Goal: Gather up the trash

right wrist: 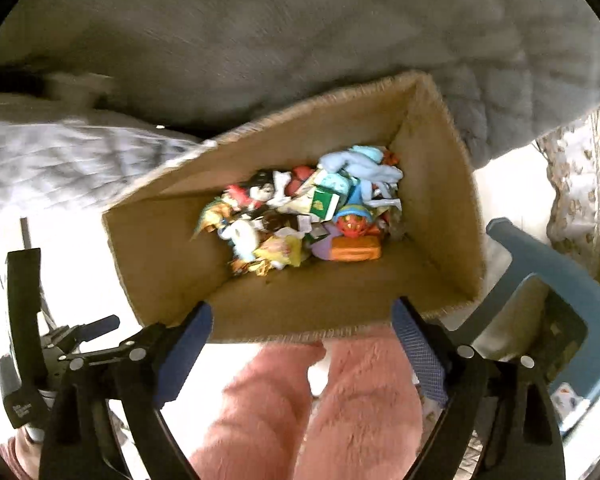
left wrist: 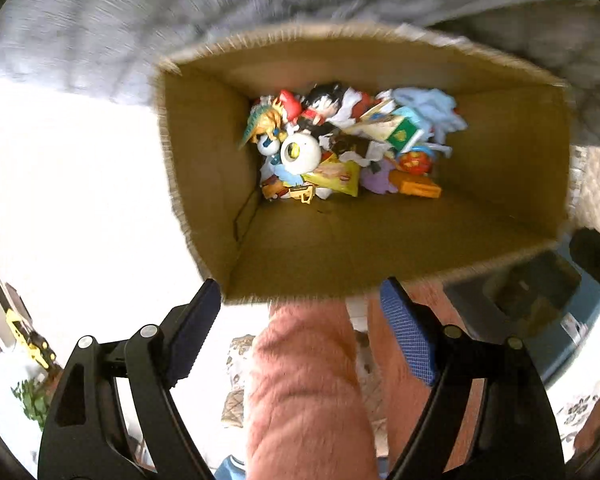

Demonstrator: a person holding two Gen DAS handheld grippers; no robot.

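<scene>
A grey quilted blanket (left wrist: 260, 4) filled the top of both views, its folds running behind and above everything else. Below, two legs in fuzzy pink trousers (left wrist: 304, 380) stood side by side, seen from above. A blue plastic stool (right wrist: 556, 320) sat to the right of the legs, near a cream lace-patterned cloth (right wrist: 584, 192). At the far left edge of the left wrist view, a small yellow toy vehicle (left wrist: 28, 336) lay on the pale floor (left wrist: 68, 184), blurred

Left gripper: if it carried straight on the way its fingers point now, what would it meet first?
Probably the cardboard box: the open left gripper points into its mouth, so it would likely pass the near rim and land on the inner wall or the toy and wrapper pile. Depth is unclear.
</scene>
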